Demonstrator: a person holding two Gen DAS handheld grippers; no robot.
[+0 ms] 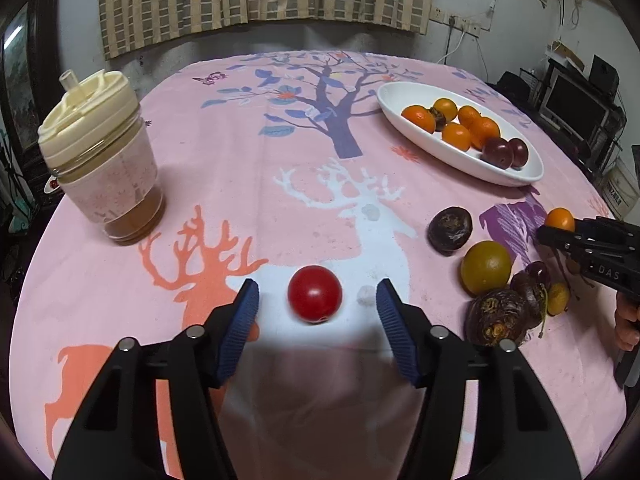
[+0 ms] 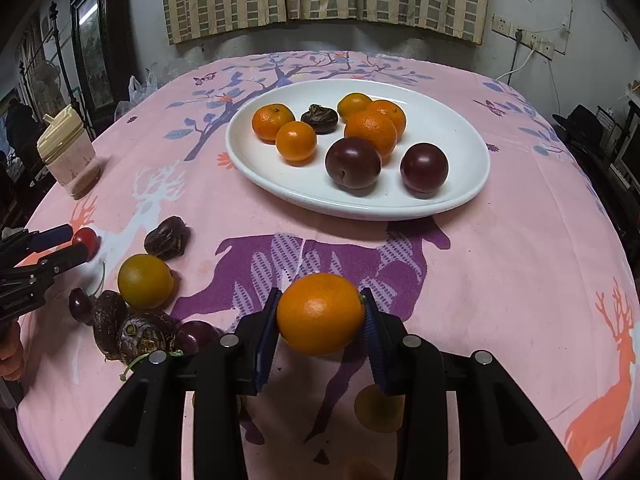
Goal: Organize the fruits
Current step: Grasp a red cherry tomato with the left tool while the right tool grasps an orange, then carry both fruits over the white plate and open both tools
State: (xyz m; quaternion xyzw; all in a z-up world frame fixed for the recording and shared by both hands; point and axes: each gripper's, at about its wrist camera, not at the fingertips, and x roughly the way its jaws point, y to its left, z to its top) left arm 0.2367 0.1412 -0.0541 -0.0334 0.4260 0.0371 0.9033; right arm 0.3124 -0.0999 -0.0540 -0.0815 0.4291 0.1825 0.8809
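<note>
My left gripper [image 1: 316,294] is open, its blue pads on either side of a red cherry tomato [image 1: 315,294] that lies on the pink cloth, apart from both pads. My right gripper [image 2: 320,314] is shut on a small orange [image 2: 320,314] and holds it above the cloth, in front of the white oval plate [image 2: 460,196]. The plate holds several oranges, two dark plums [image 2: 353,163] and a brown water chestnut [image 2: 319,119]. A greenish-yellow orange [image 1: 486,267], dark chestnuts [image 1: 450,229] and cherries lie loose between the two grippers.
A lidded jar with a cream cap [image 1: 100,160] stands at the left of the round table. The table edge curves close behind the plate. Curtains and a wall lie beyond. Shelves with a monitor [image 1: 572,104] stand at the right.
</note>
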